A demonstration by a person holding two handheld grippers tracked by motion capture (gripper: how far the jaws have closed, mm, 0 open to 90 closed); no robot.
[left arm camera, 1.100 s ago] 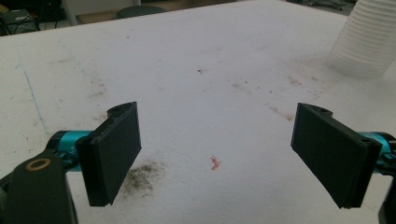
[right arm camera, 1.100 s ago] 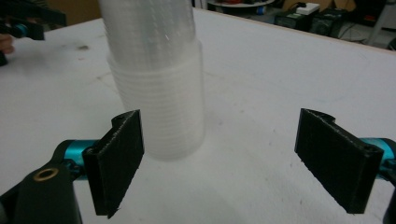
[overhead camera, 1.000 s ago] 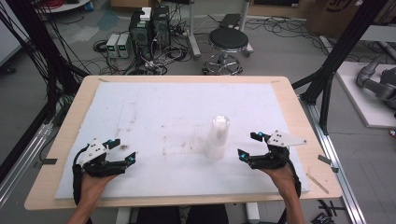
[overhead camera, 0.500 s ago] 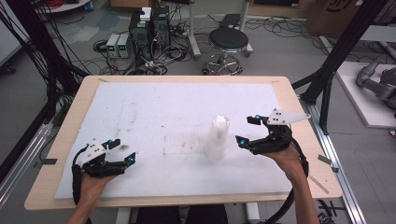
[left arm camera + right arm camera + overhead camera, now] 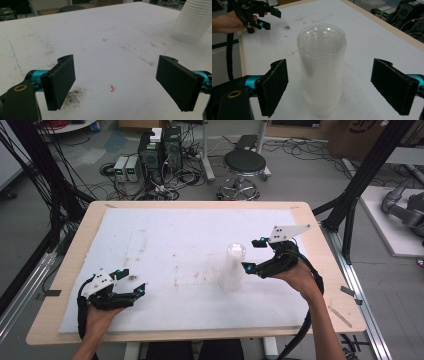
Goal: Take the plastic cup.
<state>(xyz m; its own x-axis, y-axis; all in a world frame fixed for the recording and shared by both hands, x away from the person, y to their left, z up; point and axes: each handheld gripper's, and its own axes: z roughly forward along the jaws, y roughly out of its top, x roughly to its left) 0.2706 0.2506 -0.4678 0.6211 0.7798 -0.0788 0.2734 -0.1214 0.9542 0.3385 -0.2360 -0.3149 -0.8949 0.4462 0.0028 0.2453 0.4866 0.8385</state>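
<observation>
Cup stack (image 5: 232, 268): clear plastic cups nested upside down, upright on the white mat (image 5: 165, 235), right of centre. In the high view a pale blur; in the right gripper view (image 5: 322, 72) the ribbed walls and the round base on top are plain.

Right gripper (image 5: 253, 256): raised just right of the stack, level with its upper half. In its own view the jaws stand wide open either side of the stack, with clear gaps; no contact.

Left gripper (image 5: 131, 281): low over the mat's near left corner, well apart from the stack. Jaws open, nothing between them. Its own view adds a small red fleck (image 5: 112, 88) and a dark smudge (image 5: 75, 95) on the mat, with the stack's ribbed foot (image 5: 192, 21) at upper right.

Table (image 5: 320, 270): wooden rim around the mat.
</observation>
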